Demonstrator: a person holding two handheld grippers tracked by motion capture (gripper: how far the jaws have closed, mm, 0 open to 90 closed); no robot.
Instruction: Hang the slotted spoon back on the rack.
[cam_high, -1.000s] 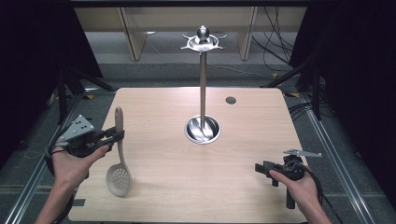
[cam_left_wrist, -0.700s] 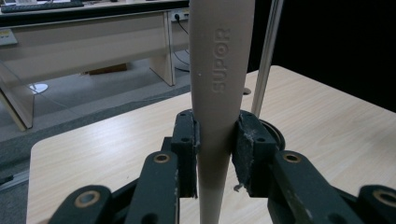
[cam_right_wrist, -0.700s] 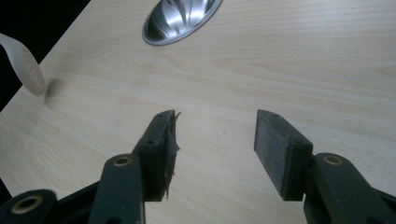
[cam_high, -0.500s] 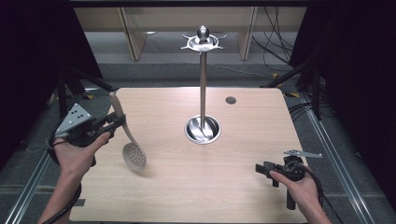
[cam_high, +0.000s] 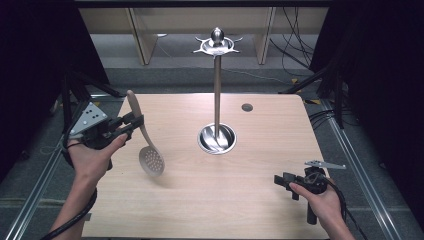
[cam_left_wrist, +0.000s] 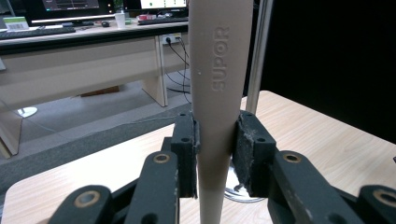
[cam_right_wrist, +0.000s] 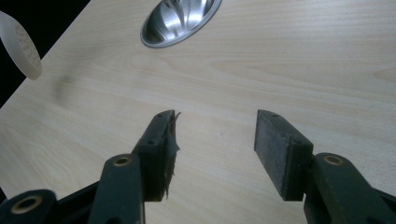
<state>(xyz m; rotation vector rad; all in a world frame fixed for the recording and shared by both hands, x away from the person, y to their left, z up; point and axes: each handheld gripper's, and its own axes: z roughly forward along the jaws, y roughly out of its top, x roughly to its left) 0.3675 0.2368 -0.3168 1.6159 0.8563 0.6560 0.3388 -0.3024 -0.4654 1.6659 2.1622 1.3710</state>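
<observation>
A beige slotted spoon (cam_high: 145, 145) hangs in the air over the table's left side, head down and handle up. My left gripper (cam_high: 131, 121) is shut on its handle; in the left gripper view the handle (cam_left_wrist: 217, 93), marked SUPOR, stands upright between the pads. A metal utensil stand (cam_high: 217, 95) rises from a round base (cam_high: 217, 139) at the table's middle, with a hook ring on top (cam_high: 216, 46). My right gripper (cam_high: 281, 181) rests low at the front right, open and holding nothing (cam_right_wrist: 215, 140). The spoon's perforated head (cam_right_wrist: 21, 44) shows at the far left of the right gripper view.
The wooden table (cam_high: 260, 200) has a small dark round hole (cam_high: 247, 107) at its back right. Desks with cables stand behind the table. Black frame bars run along both sides.
The left gripper has lifted the slotted spoon off the table and carried it right, turning it from lying flat to hanging head down. The right gripper has stayed in place.
</observation>
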